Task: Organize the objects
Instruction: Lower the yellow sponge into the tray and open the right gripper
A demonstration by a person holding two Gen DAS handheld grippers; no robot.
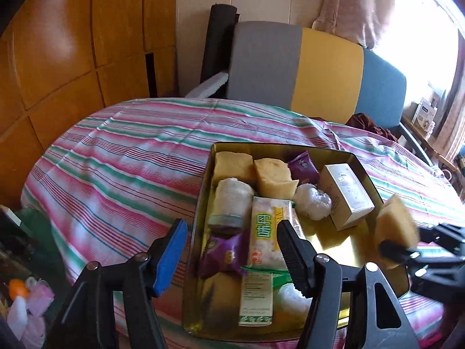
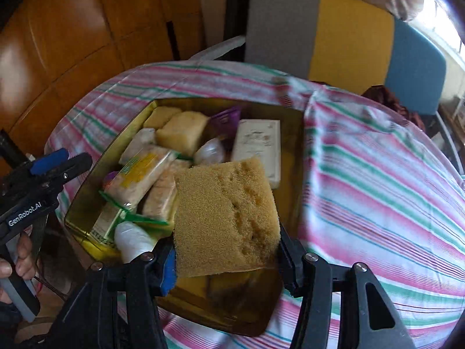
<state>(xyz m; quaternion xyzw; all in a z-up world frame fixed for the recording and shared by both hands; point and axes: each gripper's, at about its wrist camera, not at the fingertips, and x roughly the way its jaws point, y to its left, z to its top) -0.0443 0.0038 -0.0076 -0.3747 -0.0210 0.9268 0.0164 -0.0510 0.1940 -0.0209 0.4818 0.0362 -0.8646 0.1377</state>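
A striped cloth (image 1: 122, 157) covers the surface; on it sits a gold tin tray (image 1: 363, 171) holding two sponge blocks (image 1: 232, 164) at its far end, a white box (image 1: 348, 195), a rolled white cloth (image 1: 232, 200), a green-labelled snack pack (image 1: 267, 226) and purple sachets (image 1: 223, 254); the right gripper (image 2: 226, 258) hangs above the tray's near half, its fingers clamped on a yellow sponge (image 2: 226, 218); the left gripper (image 1: 229, 250) stands over the tray's left edge, fingers parted, gripping nothing.
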